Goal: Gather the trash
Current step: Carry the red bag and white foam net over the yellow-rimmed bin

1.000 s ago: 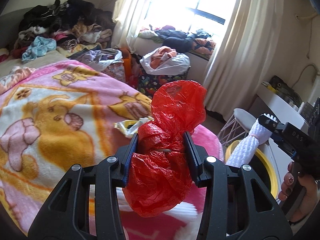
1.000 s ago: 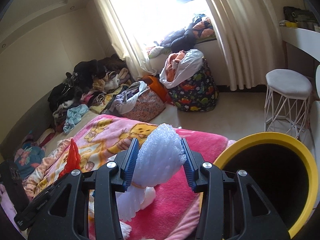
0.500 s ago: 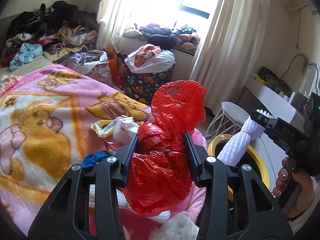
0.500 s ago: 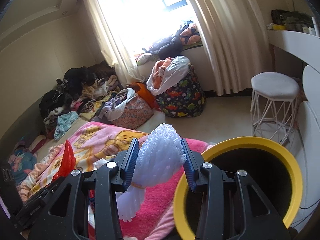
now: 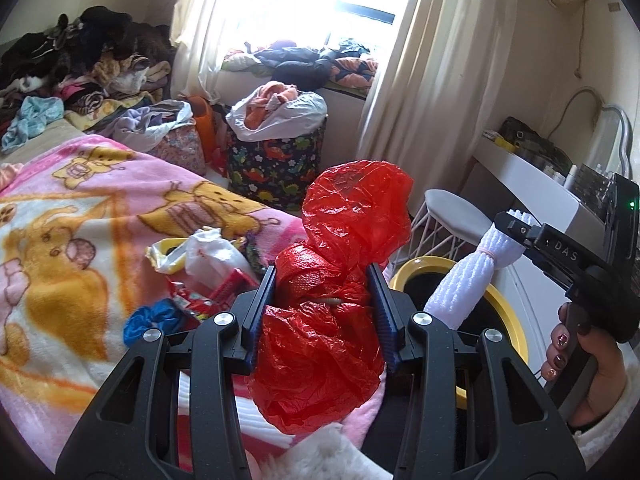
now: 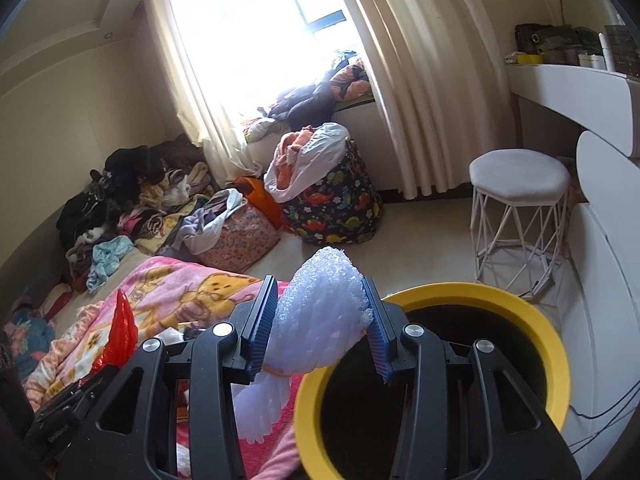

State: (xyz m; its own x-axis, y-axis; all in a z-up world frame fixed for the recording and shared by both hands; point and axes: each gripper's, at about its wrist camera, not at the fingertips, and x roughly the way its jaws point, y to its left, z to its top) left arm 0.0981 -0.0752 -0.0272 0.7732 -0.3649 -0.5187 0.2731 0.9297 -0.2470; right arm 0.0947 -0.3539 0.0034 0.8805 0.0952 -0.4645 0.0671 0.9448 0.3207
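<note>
My left gripper (image 5: 322, 280) is shut on a crumpled red plastic bag (image 5: 340, 280), held above the pink blanket (image 5: 80, 216) near the bed's edge. My right gripper (image 6: 322, 304) is shut on a white foam net wrap (image 6: 316, 320), whose tail hangs down at the yellow-rimmed black bin (image 6: 480, 300). In the left wrist view the foam wrap (image 5: 472, 276) slants over the bin (image 5: 504, 304), with a hand (image 5: 576, 344) on the right gripper's handle. More trash lies on the blanket: a white plastic bag (image 5: 204, 252), red wrappers (image 5: 224, 288) and a blue scrap (image 5: 152, 320).
A white wire-legged stool (image 6: 520, 188) stands behind the bin, with a white desk (image 6: 572, 84) to its right. A dinosaur-print laundry bag (image 6: 336, 204) and a floral bag (image 6: 236, 236) sit on the floor by the curtain. Clothes are piled (image 5: 68, 68) at the far end of the bed.
Both grippers have swung to the right toward the bin, still holding their loads. The bin now fills more of the right wrist view, and trash on the blanket has come into the left wrist view.
</note>
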